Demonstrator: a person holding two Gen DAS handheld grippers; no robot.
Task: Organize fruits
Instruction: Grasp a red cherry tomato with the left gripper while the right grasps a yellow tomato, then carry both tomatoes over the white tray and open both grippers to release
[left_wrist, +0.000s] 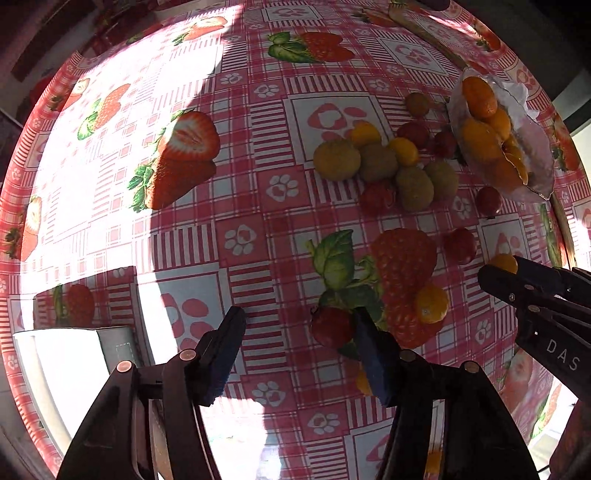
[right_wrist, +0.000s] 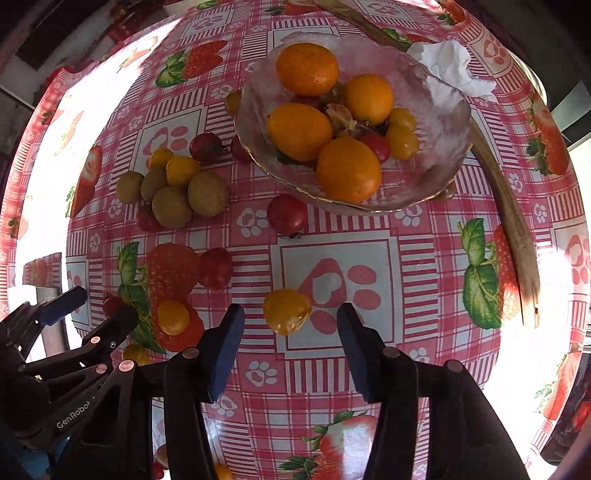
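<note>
My left gripper (left_wrist: 299, 354) spread, small red fruit (left_wrist: 330, 326) against its right pad, unpinched. Right gripper (right_wrist: 290, 350) spread around yellow fruit (right_wrist: 286, 311), lower centre. Bowl (right_wrist: 443, 122) upper right. Risk: round fruit squirts out, rolls off.

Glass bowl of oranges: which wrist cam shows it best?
Right wrist. The glass bowl sits near frame centre, seen from above, rim and fruit inside all visible. In the left wrist view the bowl is squeezed against the right edge, distorted, contents only partly readable.
</note>
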